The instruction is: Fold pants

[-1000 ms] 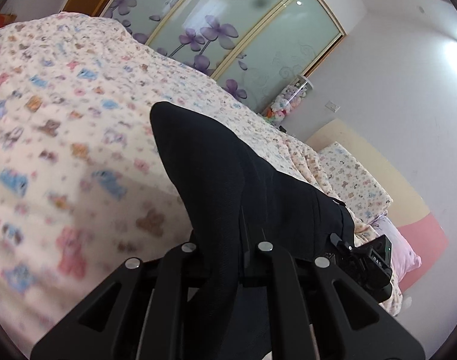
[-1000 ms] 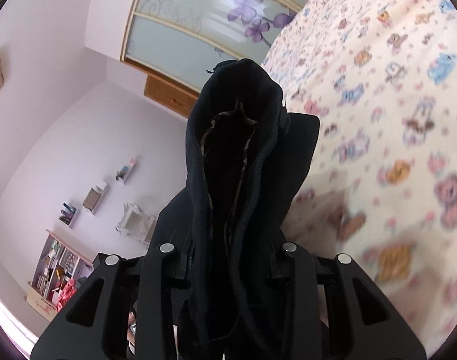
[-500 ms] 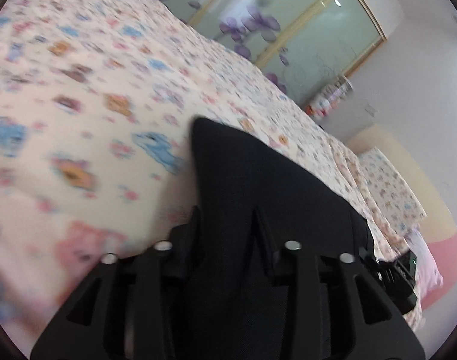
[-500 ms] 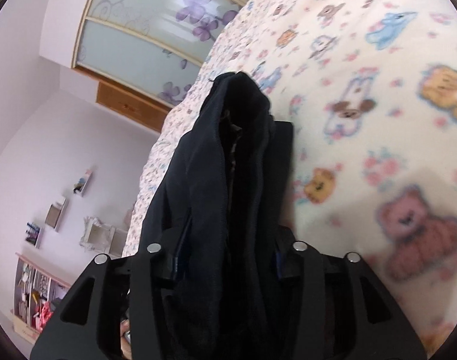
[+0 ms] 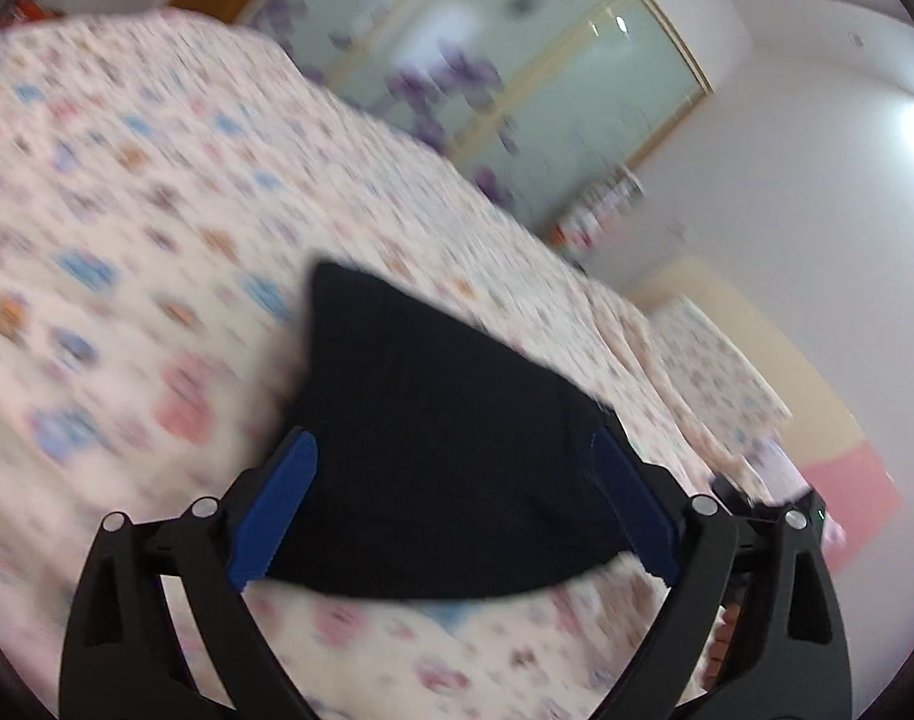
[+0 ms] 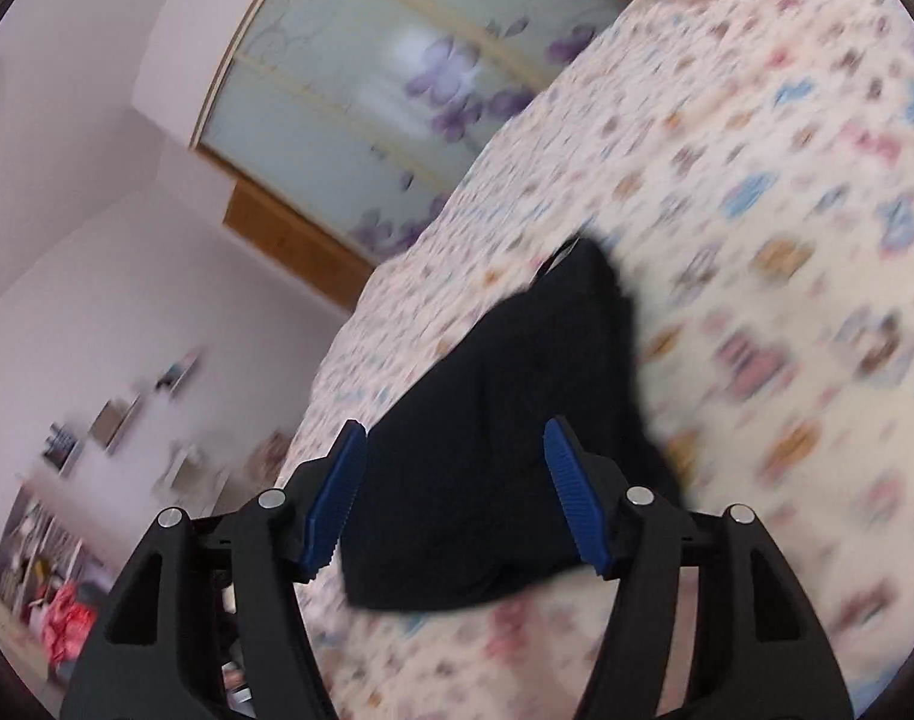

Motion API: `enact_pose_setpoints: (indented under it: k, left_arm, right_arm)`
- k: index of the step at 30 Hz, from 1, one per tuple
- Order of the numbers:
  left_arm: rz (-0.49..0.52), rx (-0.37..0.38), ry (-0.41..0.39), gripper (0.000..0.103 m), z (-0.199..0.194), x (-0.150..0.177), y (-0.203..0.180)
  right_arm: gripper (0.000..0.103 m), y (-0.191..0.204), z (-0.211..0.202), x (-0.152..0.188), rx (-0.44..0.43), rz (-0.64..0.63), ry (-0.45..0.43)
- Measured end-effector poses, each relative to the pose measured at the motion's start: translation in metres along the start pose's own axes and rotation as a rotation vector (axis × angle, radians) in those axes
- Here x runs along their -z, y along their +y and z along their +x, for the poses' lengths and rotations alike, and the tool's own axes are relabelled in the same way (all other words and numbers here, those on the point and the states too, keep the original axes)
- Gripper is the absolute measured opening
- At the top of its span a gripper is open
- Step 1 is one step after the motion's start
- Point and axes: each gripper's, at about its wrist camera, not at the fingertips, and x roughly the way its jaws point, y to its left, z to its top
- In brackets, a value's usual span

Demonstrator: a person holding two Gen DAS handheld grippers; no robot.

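Since half a second ago both grippers have let go of the pants and spread wide, so the blue pads that were hidden by cloth now show. The left gripper has its jaws wide apart, with the black pants lying between and beyond them on the bed, not pinched. The right gripper is likewise spread, its two blue pads either side of the same pants, which sit as one dark folded heap on the bedspread. Seen from the right gripper, the heap lies close to the bed's edge, with the bare wall and floor beyond it. The bed is covered by one cream bedspread printed with small pink, blue and orange teddy bears; the print is smeared by motion blur. Behind the bed stands a wardrobe with frosted sliding doors painted with purple flowers, framed in gold and wood. One pillow in the same bear print lies at the bed's head against a yellow and pink headboard. Wall shelves hang on the pale lilac wall, their contents too blurred to count.
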Motion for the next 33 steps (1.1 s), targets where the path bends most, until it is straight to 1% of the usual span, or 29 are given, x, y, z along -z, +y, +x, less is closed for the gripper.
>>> enact_pose_setpoints:
  k: [2, 4, 7, 8, 10, 11, 12, 14, 16, 18, 19, 21, 22, 24, 25, 26, 27, 28, 29, 31, 32, 33]
  left_arm:
    - [0.01, -0.014, 0.037, 0.093, 0.013, 0.009, -0.006]
    - [0.036, -0.038, 0.056, 0.093, 0.024, 0.013, -0.009]
    - [0.058, -0.055, 0.062, 0.093, 0.031, 0.015, -0.008]
    - [0.061, -0.065, 0.064, 0.093, 0.034, 0.015, -0.007]
    - [0.064, -0.094, 0.088, 0.093, 0.045, 0.015, -0.002]
    - [0.068, -0.109, 0.115, 0.093, 0.052, 0.016, 0.004]
    - [0.08, -0.131, 0.148, 0.093, 0.063, 0.018, 0.006]
    - [0.121, -0.166, 0.163, 0.093, 0.069, 0.022, 0.004]
    - [0.164, -0.201, 0.17, 0.095, 0.073, 0.025, -0.001]
    - [0.184, -0.201, 0.166, 0.099, 0.076, 0.027, -0.002]
    - [0.19, -0.186, 0.152, 0.101, 0.075, 0.029, -0.001]
    - [0.192, -0.177, 0.136, 0.101, 0.071, 0.031, -0.002]
    - [0.193, -0.178, 0.11, 0.101, 0.062, 0.032, -0.004]
    - [0.204, -0.221, 0.064, 0.101, 0.047, 0.035, -0.012]
    - [0.222, -0.274, 0.03, 0.101, 0.036, 0.038, -0.018]
    - [0.243, -0.309, 0.0, 0.101, 0.025, 0.042, -0.023]
    - [0.265, -0.329, -0.022, 0.101, 0.014, 0.046, -0.028]
    - [0.278, -0.347, -0.029, 0.101, 0.007, 0.049, -0.032]
    - [0.3, -0.385, -0.033, 0.101, -0.001, 0.053, -0.038]
    - [0.344, -0.431, -0.024, 0.101, -0.014, 0.063, -0.048]
    - [0.369, -0.457, -0.017, 0.101, -0.022, 0.071, -0.054]
    - [0.387, -0.474, -0.016, 0.101, -0.029, 0.078, -0.059]
  right_arm:
    - [0.064, 0.003, 0.005, 0.007, 0.009, -0.018, 0.024]
    - [0.064, 0.009, 0.01, 0.013, 0.019, -0.053, 0.031]
    - [0.064, 0.014, 0.01, 0.01, 0.01, -0.115, 0.041]
    - [0.064, 0.015, 0.013, 0.011, 0.019, -0.134, 0.049]
    - [0.064, 0.006, 0.025, 0.011, 0.095, -0.133, 0.087]
    - [0.063, -0.008, 0.036, 0.012, 0.123, -0.112, 0.128]
    - [0.063, -0.022, 0.046, 0.016, 0.126, -0.078, 0.164]
    - [0.06, -0.03, 0.048, 0.02, 0.105, -0.077, 0.148]
    - [0.06, -0.028, 0.049, 0.021, 0.116, -0.102, 0.147]
    - [0.06, -0.029, 0.049, 0.023, 0.102, -0.113, 0.133]
    - [0.06, -0.032, 0.049, 0.023, 0.084, -0.109, 0.123]
    - [0.06, -0.037, 0.041, 0.023, 0.032, -0.058, 0.109]
    - [0.06, -0.035, 0.035, 0.022, 0.017, -0.035, 0.107]
    - [0.061, -0.031, 0.024, 0.021, 0.017, 0.004, 0.101]
    - [0.066, -0.026, 0.019, 0.022, 0.037, 0.006, 0.092]
    - [0.086, -0.018, 0.01, 0.024, 0.088, -0.009, 0.072]
    - [0.096, -0.011, 0.004, 0.026, 0.143, -0.03, 0.051]
    - [0.099, -0.005, -0.002, 0.029, 0.181, -0.06, 0.03]
    - [0.099, 0.002, -0.008, 0.032, 0.21, -0.098, 0.019]
    - [0.099, 0.022, -0.02, 0.042, 0.356, -0.221, -0.003]
    - [0.101, 0.029, -0.023, 0.047, 0.409, -0.264, -0.012]
    - [0.102, 0.039, -0.028, 0.054, 0.48, -0.325, -0.025]
